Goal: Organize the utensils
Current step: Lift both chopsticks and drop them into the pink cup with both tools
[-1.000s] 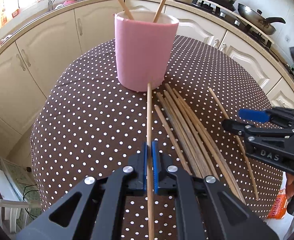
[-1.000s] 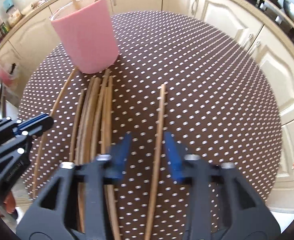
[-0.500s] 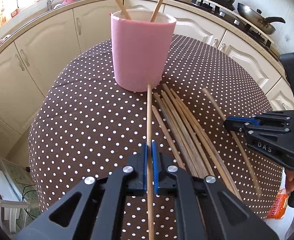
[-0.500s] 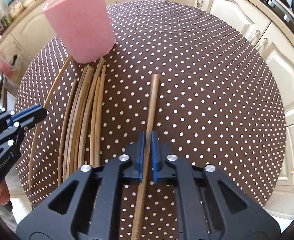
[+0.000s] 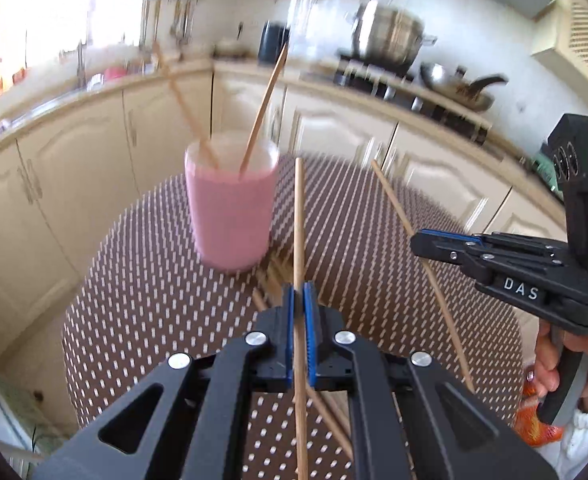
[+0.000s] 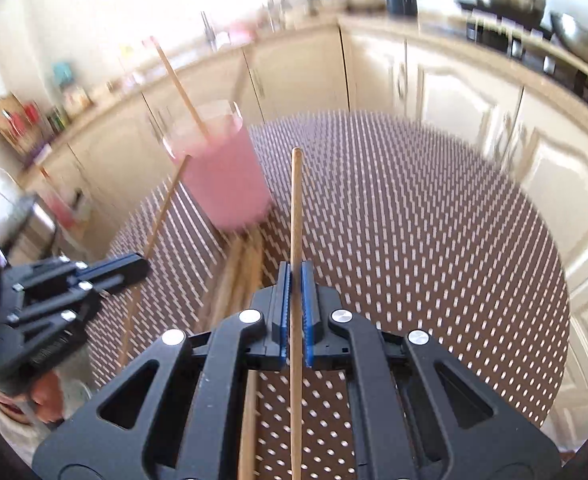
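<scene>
- Evidently the left gripper [image 5: 299,300] is clamped on a thin, pale wooden chopstick [image 5: 298,220], and the right gripper [image 6: 294,284] on another chopstick [image 6: 295,208].
- Each stick looks light, stiff and smooth; a grip nearer mid-length should stop it pivoting.
- Both run up the frame's centre, tips beside the pink cylindrical cup [image 5: 232,208], above the brown polka-dot tablecloth [image 5: 142,312].

Chopstick [image 6: 295,216] in right claw [image 6: 295,280]

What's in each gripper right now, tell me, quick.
Left gripper: closed on a chopstick.
Right gripper: closed on another chopstick.
</scene>
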A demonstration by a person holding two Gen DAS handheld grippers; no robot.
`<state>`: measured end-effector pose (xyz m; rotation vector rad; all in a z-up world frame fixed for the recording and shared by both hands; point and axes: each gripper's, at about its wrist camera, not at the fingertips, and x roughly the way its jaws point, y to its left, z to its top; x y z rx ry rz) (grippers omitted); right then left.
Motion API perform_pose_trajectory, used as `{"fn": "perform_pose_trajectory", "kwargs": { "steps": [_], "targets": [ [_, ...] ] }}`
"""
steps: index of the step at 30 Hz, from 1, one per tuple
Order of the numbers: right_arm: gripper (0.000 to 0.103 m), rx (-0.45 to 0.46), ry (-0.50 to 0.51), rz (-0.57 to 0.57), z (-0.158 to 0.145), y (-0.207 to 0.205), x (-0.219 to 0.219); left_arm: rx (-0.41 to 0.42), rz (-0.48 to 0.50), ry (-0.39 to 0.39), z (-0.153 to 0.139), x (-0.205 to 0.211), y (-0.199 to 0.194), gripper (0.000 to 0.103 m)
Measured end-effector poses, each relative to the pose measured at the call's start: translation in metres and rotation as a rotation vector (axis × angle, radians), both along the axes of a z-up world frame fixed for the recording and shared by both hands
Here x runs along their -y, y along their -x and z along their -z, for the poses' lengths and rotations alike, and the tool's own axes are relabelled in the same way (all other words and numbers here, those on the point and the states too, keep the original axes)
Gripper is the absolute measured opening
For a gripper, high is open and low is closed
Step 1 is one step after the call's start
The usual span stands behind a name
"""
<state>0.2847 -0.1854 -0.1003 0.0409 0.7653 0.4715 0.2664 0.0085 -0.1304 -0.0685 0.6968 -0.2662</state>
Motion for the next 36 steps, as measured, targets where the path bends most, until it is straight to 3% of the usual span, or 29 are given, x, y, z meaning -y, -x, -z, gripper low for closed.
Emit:
{"fn": "perform_pose_trajectory", "kwargs": {
  "steps": [8,19,30,36],
  "targets": [
    [0.006,0.168,-0.136,-0.033,-0.041,-0.001,-0.011,0.218,-0.077,0.075,-0.048,-0.005,-0.001,0.005],
    [0.006,0.459,-0.299,0.007,-0.070,-0.046,-0.052,0.476,-0.191,0.167,-0.102,-0.029,-0.050,0.005],
    [0.006,0.549,-0.382,0.045,-0.070,-0.098,-0.079,0.587,-0.279,0.204,-0.096,-0.055,-0.100,0.006],
    [0.006,0.558,-0.381,0.045,-0.058,-0.112,-0.088,0.594,-0.270,0.170,-0.082,-0.053,-0.113,0.006]
  ]
}}
